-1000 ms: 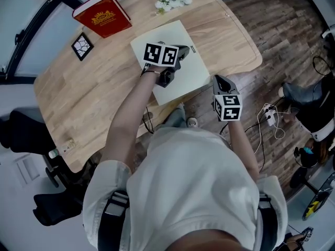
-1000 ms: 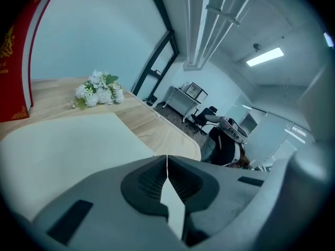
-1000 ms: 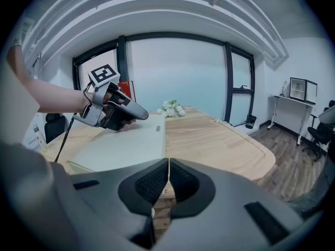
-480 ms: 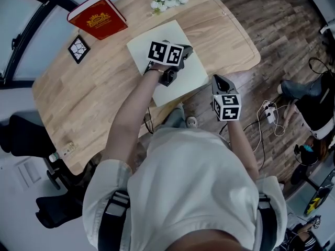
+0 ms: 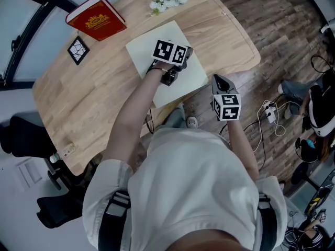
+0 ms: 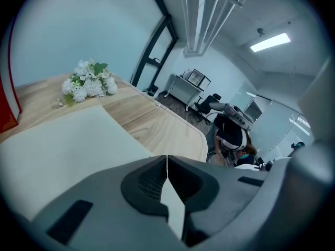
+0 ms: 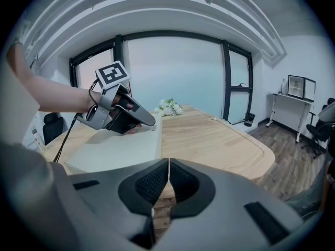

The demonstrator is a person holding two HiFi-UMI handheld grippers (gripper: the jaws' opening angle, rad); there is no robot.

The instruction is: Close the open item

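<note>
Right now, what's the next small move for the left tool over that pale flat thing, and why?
Probably lift the left tool clear: the pale slab already looks flat and shut on the table, and the tool's jaws are closed on nothing.

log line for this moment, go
left hand-held gripper: shut, over pale flat item | right hand-held gripper: shut, off table edge | item: lies closed
</note>
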